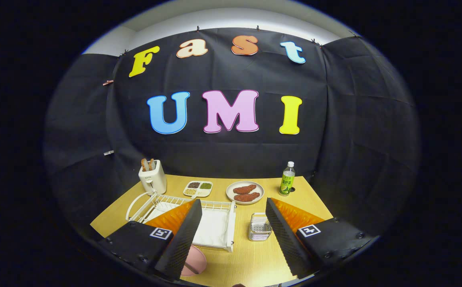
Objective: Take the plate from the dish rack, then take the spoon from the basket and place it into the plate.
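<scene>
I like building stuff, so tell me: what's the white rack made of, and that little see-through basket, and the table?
Between the open gripper fingers: the dish rack looks like white-coated metal wire, thin bars in a grid. The basket looks like shiny bare metal mesh, maybe steel. The table looks like smooth, light wood or wood-look laminate; I can't tell which.

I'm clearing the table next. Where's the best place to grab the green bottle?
Its straight middle, taken level from the near side. The green bottle stands upright beyond the open gripper, apart from the plate of meat, so both its sides look reachable.
</scene>
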### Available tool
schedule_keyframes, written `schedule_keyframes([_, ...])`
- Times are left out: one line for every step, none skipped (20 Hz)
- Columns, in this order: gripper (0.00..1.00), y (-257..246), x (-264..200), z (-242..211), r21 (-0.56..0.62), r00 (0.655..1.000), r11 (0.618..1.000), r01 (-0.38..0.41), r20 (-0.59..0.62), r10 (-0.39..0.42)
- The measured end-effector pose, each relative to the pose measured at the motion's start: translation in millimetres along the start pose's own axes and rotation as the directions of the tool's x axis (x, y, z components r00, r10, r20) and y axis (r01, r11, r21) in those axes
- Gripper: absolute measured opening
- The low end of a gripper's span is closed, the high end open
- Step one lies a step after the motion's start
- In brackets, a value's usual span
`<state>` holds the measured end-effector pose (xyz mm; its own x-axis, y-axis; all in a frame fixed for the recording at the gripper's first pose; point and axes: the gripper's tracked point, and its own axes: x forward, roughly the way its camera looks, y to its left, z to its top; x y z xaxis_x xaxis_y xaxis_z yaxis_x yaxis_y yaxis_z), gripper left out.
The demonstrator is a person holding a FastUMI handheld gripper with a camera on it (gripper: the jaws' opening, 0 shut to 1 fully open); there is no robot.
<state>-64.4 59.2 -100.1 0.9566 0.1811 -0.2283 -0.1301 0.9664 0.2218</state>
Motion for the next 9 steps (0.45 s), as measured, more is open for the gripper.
schedule_keyframes([0.98, -3, -3, 1, 0.011, 1.000, 1.000, 0.010, 0.004, -0.011])
schedule_keyframes([0.98, -6, -4, 2, 0.022, 1.000, 1.000, 0.019, 0.013, -0.019])
schedule_keyframes([0.98, -8, -5, 2, 0.027, 0.999, 0.999, 0.027, 0.017, -0.028])
schedule_keyframes([0.98, -11, -5, 2, 0.022, 0.999, 0.999, 0.036, 0.018, -0.036])
schedule_keyframes([0.98, -15, -6, 0, 0.010, 0.999, 0.999, 0.047, 0.022, -0.047])
schedule_keyframes([0.98, -17, -6, -1, -0.006, 0.998, 0.999, 0.052, 0.025, -0.052])
schedule_keyframes([0.98, -18, -6, -2, -0.021, 0.998, 0.998, 0.056, 0.021, -0.056])
schedule_keyframes([0.98, -18, -7, -4, -0.031, 0.998, 0.998, 0.055, 0.013, -0.055])
schedule_keyframes([0.99, -16, -8, -5, -0.039, 0.999, 0.998, 0.050, 0.008, -0.050])
